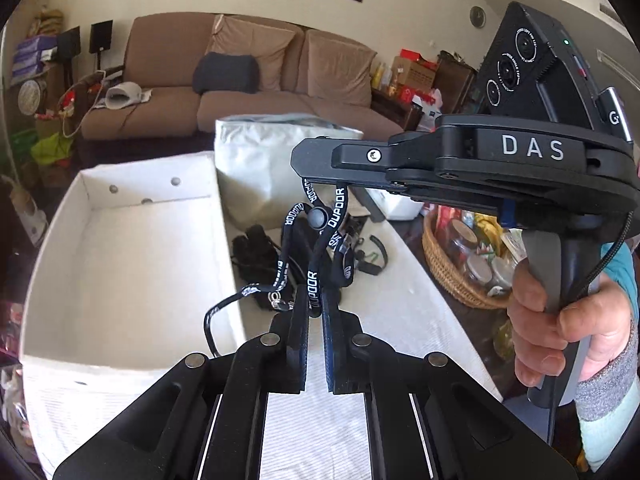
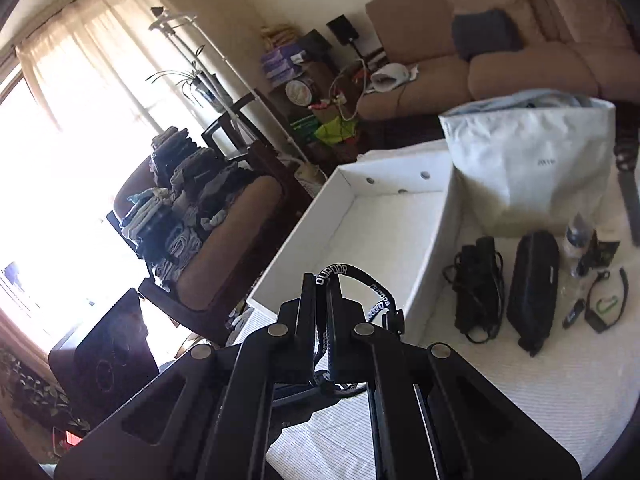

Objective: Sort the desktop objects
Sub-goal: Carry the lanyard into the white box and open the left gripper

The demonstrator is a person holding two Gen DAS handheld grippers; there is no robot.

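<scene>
The lanyard, a black woven strap printed with white "DUPOOR" lettering and carrying a round toggle bead, hangs in loops above the table in the left wrist view, pinched low down between the pressed-together pads of the left gripper and higher up by the flat black tip of the right gripper, which a hand in a grey cuff grips by its handle. To the left lies the white box, open-topped with straight cardboard walls and 3 round holes in its far wall, its near right rim just beside the strap. The table wears a ribbed white cloth, with a wicker basket beyond its right edge. In the right wrist view, the right gripper is clamped on the same lanyard, which arcs over the near corner of the white box. Well apart on the cloth to the right lie a black oblong case and a bundle of black cable, before a soft white bag.
</scene>
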